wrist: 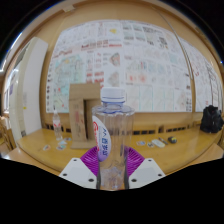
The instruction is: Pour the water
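claw (112, 172) clamped on clear plastic water bottle (112, 135) | we judge it light, squashy, slippery | we hold mid-body

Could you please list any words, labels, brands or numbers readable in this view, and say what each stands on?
None can be read.
Clear plastic water bottle, between the fingers: its blue, white and red label is too blurred to read.
Paper sheets covering the wall: their print is too small to read.
Brown cardboard box: no legible marking.
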The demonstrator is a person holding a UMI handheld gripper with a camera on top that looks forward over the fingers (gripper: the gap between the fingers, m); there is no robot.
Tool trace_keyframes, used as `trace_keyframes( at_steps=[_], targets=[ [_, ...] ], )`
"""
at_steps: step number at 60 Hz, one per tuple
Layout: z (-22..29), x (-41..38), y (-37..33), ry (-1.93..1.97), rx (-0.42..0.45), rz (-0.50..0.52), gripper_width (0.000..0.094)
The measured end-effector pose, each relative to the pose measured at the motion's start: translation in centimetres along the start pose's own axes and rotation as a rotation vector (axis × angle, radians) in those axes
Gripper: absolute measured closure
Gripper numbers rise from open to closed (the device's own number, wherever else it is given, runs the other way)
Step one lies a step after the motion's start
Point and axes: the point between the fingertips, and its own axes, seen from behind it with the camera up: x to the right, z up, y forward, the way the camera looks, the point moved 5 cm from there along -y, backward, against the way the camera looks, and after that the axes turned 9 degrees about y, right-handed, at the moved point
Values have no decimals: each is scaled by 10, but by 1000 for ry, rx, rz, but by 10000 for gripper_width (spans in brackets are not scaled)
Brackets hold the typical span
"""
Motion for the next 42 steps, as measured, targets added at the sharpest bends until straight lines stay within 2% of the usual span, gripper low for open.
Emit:
trace_keyframes(
  at_steps=[9,21,23,27,28,36,38,42],
  targets=[
    [-61,35,19,-27,-94,-45,631],
    [-118,52,25,-35,-193,-51,623],
    [-117,53,31,-31,-150,-42,608],
    [-117,53,26,-32,-152,-46,614],
    [-117,53,26,-33,-151,-45,569],
    [-118,55,24,-14,-187,-54,428],
    [-121,56,23,-11,-215,-67,355],
    [-125,59,15,-10,-273,-86,121]
  ],
)
